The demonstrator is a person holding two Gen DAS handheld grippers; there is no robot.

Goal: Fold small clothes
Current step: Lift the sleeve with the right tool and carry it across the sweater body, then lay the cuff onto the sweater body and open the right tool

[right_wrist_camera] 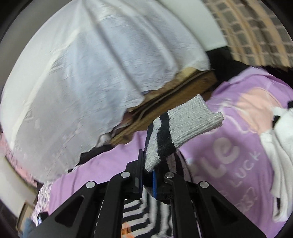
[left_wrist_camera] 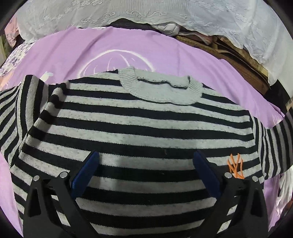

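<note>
A small grey-and-black striped sweater (left_wrist_camera: pixel 142 128) lies flat on a purple sheet (left_wrist_camera: pixel 73 49), collar (left_wrist_camera: pixel 161 87) away from me, with an orange logo (left_wrist_camera: pixel 235 165) on its right side. Its left sleeve (left_wrist_camera: pixel 53 102) is folded in over the body. My left gripper (left_wrist_camera: pixel 146 161) hovers open over the lower body, holding nothing. My right gripper (right_wrist_camera: pixel 148 164) is shut on the sweater's other sleeve (right_wrist_camera: pixel 164 139), lifted above the sheet (right_wrist_camera: pixel 228 164), with the grey cuff (right_wrist_camera: pixel 194 120) sticking up past the fingers.
White lace cloth (left_wrist_camera: pixel 201 16) covers a pile at the back, over brown cardboard (left_wrist_camera: pixel 238 60). A white garment (right_wrist_camera: pixel 278 155) lies on the sheet to the right in the right wrist view.
</note>
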